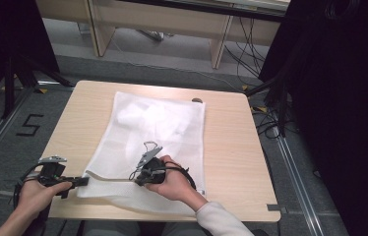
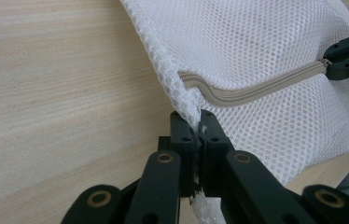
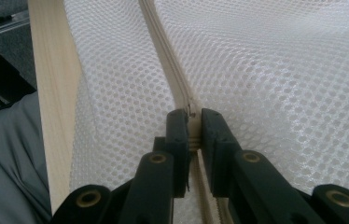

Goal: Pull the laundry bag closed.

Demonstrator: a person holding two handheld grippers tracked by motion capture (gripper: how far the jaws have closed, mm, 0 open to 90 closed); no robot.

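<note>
On the wooden table (image 1: 231,142), seen from the high view, a white mesh bag (image 1: 157,132) is laid with its long axis running away from the person, bare tabletop left on both sides. Its near left corner is pinched by the left gripper (image 1: 84,181); the right gripper (image 1: 138,179) is set at the zipper.

From the left gripper view, the jaws are seen clamped on the bag's edge, the beige zipper (image 2: 252,88) stretching rightward.

From the right gripper view, the jaws are closed on the zipper's slider (image 3: 190,112).
</note>
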